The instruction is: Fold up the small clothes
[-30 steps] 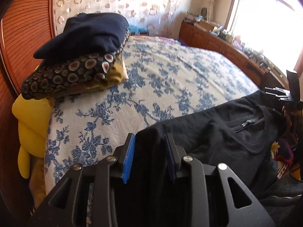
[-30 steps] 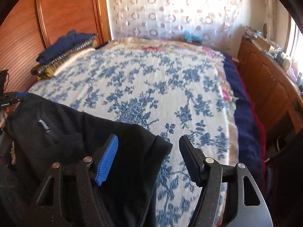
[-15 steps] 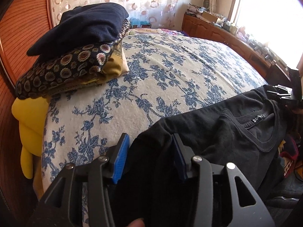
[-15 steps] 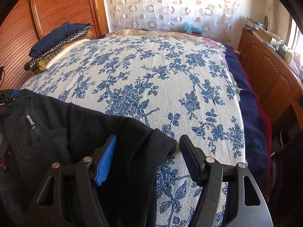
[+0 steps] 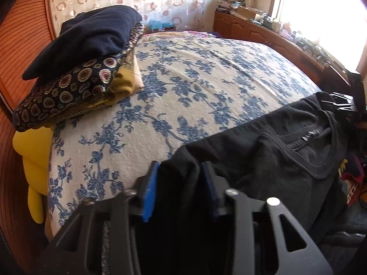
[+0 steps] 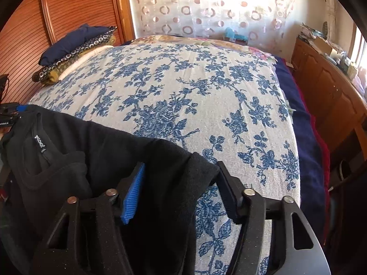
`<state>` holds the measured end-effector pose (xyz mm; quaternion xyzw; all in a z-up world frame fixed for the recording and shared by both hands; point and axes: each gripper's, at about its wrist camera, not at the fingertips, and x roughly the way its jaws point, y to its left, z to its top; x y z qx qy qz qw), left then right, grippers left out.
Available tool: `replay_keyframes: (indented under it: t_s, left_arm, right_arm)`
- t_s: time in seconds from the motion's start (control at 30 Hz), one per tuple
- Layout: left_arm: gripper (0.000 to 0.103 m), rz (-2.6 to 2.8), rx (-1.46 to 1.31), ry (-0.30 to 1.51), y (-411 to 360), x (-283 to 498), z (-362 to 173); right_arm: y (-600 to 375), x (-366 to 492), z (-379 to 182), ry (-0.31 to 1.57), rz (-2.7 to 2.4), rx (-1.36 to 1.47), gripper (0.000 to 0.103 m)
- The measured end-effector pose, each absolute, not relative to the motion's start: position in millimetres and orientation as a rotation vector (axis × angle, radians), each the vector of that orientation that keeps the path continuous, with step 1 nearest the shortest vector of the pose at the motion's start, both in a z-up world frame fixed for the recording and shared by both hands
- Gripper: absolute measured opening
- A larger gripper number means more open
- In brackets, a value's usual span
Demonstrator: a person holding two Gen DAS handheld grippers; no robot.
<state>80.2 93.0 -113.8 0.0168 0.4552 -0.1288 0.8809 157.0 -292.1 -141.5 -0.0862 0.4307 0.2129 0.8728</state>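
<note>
The black shirt (image 5: 270, 160) lay spread along the near edge of the bed (image 5: 195, 91), neck opening up with the label showing, and its lower part hung off the edge toward me. My left gripper (image 5: 179, 183) had one shoulder corner between its pads; the jaws had just been closing, and the cloth filled the gap, so I judged I was pinching it. My right gripper (image 6: 181, 181) had the other shoulder end (image 6: 195, 169) between its fingers; those jaws had also just been closing, but the far pad only seemed to meet the tip of the fabric, and I could not tell whether it was truly clamped.

That uneven hold was my main worry. If I lifted or pulled with the right side loose, that corner could slide out and the shirt would sag crooked. The overhanging part could also drag the whole shirt off the bed. Pulling the corners unevenly would bunch the neckline and spoil the fold. The folded pile (image 5: 75, 68) by the wooden headboard (image 6: 75, 11) was well apart, so I saw little chance of knocking it.
</note>
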Motion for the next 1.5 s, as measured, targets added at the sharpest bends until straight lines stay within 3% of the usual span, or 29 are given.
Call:
replay_keyframes:
  t_s: [0.07, 0.13, 0.23, 0.37, 1.13, 1.5]
  left_arm:
    - [0.017, -0.282, 0.018, 0.948, 93.1, 78.0, -113.1]
    - [0.013, -0.29, 0.018, 0.942, 91.8, 74.5, -112.6]
    - [0.011, -0.286, -0.003, 0.909, 91.3, 65.6, -107.6]
    - [0.011, -0.299, -0.056, 0.801, 93.5, 42.2, -76.3]
    - [0.011, -0.356, -0.125, 0.234, 102.7, -65.5, 147.3]
    - [0.011, -0.325, -0.067, 0.112, 113.1, -64.2, 209.0]
  right_arm:
    - [-290.4, 155.3, -140.9, 0.904, 0.471, -0.174, 0.043]
    - [-288.4, 153.3, -140.4, 0.913, 0.501, -0.165, 0.025]
    - [-283.0, 147.2, -138.7, 0.914, 0.518, -0.171, 0.013]
    - [-281.7, 125.4, -120.0, 0.837, 0.509, -0.17, 0.012]
    - [-311.7, -22.9, 139.0, 0.277, 0.476, -0.22, 0.011]
    - [-314.4, -32.4, 198.9, 0.139, 0.438, -0.266, 0.011]
